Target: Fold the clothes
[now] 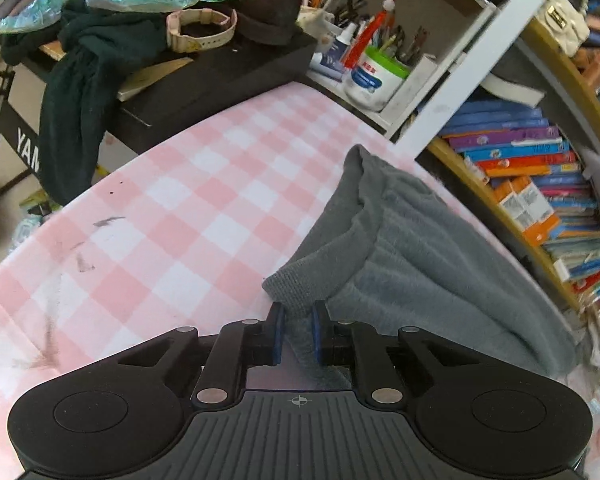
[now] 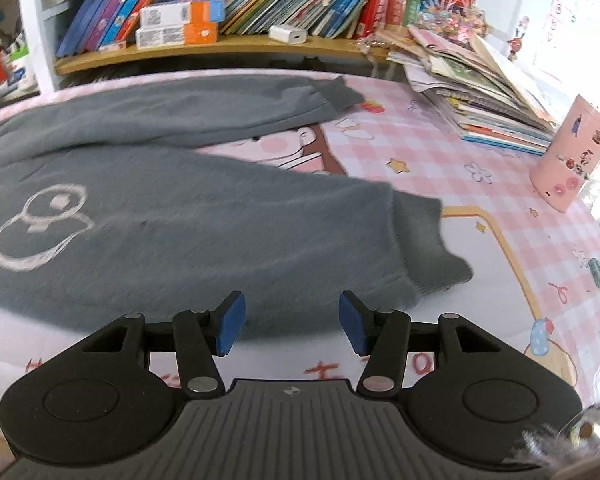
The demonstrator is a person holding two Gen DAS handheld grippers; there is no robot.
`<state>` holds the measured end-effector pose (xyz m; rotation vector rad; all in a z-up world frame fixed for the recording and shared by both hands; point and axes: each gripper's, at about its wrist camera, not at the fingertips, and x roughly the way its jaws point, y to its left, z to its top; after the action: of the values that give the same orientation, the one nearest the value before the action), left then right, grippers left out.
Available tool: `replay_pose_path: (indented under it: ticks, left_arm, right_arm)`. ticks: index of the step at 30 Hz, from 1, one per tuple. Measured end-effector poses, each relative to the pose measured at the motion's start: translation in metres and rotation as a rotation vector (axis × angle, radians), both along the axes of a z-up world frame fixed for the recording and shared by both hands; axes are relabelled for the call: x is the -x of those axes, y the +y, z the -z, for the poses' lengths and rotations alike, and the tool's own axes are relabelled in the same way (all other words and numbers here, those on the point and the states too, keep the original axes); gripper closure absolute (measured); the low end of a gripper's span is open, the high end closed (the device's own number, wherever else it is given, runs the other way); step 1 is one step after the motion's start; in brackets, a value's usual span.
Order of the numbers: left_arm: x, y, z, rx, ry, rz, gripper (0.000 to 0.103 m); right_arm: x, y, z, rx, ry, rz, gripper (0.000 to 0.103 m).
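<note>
Grey sweatpants point(image 2: 204, 220) lie spread on a pink checked table cover point(image 2: 480, 208), both legs pointing right, a white print on the near leg. My right gripper point(image 2: 292, 322) is open just in front of the near leg's lower edge, close to the cuff point(image 2: 428, 248), with nothing between its blue pads. In the left wrist view the waistband end of the sweatpants point(image 1: 400, 248) is lifted off the pink checked cover point(image 1: 160, 200). My left gripper point(image 1: 298, 330) is shut on a corner of that waistband.
A bookshelf point(image 2: 220, 46) runs along the table's far edge. A stack of books point(image 2: 480, 92) and a pink cylinder box point(image 2: 572, 152) stand on the right. In the left wrist view a black keyboard point(image 1: 204, 80) carries clothes, with a bookshelf point(image 1: 540, 184) at right.
</note>
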<state>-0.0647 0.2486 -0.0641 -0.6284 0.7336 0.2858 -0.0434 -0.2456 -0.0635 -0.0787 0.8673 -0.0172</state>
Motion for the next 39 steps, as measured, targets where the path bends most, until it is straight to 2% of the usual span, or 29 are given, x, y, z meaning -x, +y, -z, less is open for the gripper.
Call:
replay_pose_path:
  ticks: [7,10,16,18,21,23,25,32,36,39]
  left_arm:
    - [0.013,-0.013,0.005,-0.005,0.017,-0.089,0.090]
    - [0.018,-0.017,0.005,-0.004,0.022,-0.124,0.089]
    - [0.024,-0.026,0.007,0.008,0.034,-0.184,0.085]
    - [0.023,-0.031,0.006,-0.005,0.043,-0.195,0.084]
    - [0.024,-0.041,-0.005,-0.074,0.072,-0.215,0.078]
    - [0.028,-0.051,-0.015,-0.114,0.056,-0.201,0.073]
    - [0.032,-0.062,-0.026,-0.152,0.038,-0.183,0.059]
    - [0.047,-0.100,-0.065,-0.285,-0.025,-0.118,0.052]
    - [0.029,-0.108,-0.073,-0.314,-0.009,-0.013,0.040]
    - [0.016,-0.112,-0.079,-0.342,-0.003,0.044,0.037]
  right_arm:
    - [-0.017,-0.032,0.008,-0.043,0.031,-0.008,0.059]
    - [-0.024,-0.048,0.016,-0.043,0.056,-0.020,0.064]
    - [-0.035,-0.073,0.019,-0.067,0.043,-0.082,0.067]
    - [-0.035,-0.076,0.018,-0.071,0.041,-0.115,0.067]
    - [-0.031,-0.081,0.016,-0.093,0.036,-0.158,0.064]
    - [-0.028,-0.085,0.012,-0.109,0.029,-0.178,0.062]
    - [-0.026,-0.089,0.008,-0.122,0.021,-0.195,0.061]
    - [-0.026,-0.095,-0.007,-0.177,-0.003,-0.187,0.058]
    - [-0.027,-0.083,-0.020,-0.192,-0.045,-0.183,0.055]
    - [-0.025,-0.075,-0.032,-0.218,-0.073,-0.182,0.049]
